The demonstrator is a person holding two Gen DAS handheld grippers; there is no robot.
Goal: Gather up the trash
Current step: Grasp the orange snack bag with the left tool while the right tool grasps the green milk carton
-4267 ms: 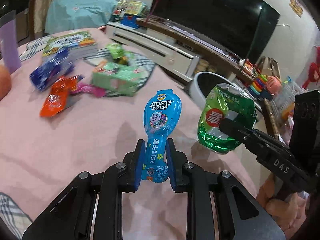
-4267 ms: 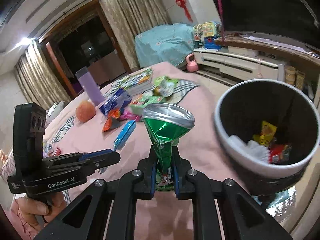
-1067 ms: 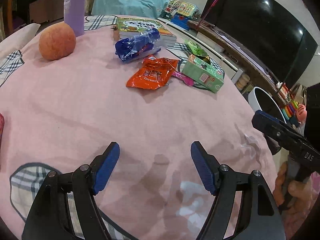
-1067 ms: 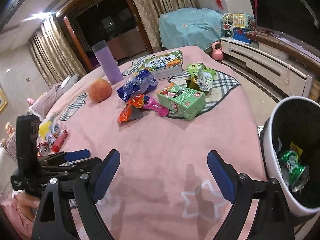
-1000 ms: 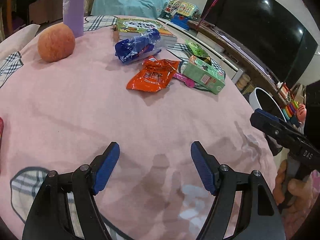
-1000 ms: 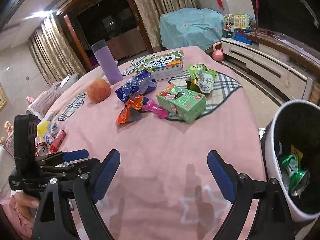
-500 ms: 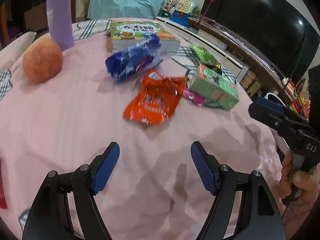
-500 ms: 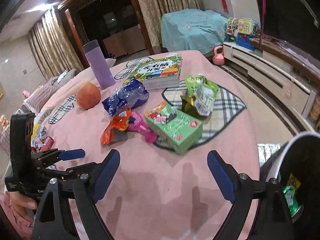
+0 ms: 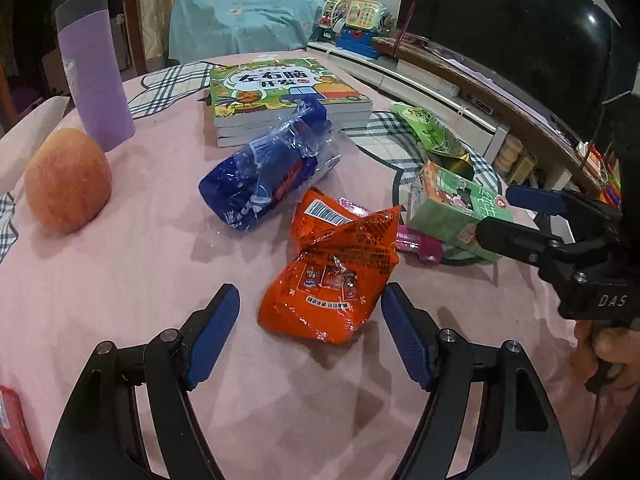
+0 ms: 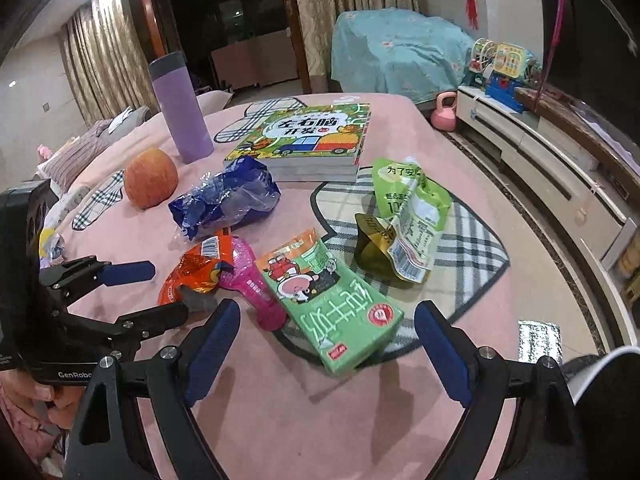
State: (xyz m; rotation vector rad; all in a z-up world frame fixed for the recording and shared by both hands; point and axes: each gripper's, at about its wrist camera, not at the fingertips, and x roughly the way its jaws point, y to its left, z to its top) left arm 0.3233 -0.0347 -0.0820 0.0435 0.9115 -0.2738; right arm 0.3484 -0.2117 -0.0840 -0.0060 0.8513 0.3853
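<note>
A purple tumbler (image 10: 181,114) stands beside an apple (image 10: 151,178) (books (image 10: 308,140) nearby).

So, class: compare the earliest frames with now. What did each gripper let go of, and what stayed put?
Left gripper dropped the blue pouch, right gripper the green can; both now open at the orange wrapper and green carton. Left is closing. Apple, book unchanged.

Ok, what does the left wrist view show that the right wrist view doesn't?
Only the left wrist view: the dark TV screen and a red packet at the table's left edge.

Only the right wrist view: a pink kettlebell on the floor, the bin rim at lower right, the curtains.

Both: orange wrapper, blue wrapper, green carton, pink wrapper, green pouch, apple, purple tumbler, book. The left tool, closing around the orange wrapper without touching it; the right tool, open.
</note>
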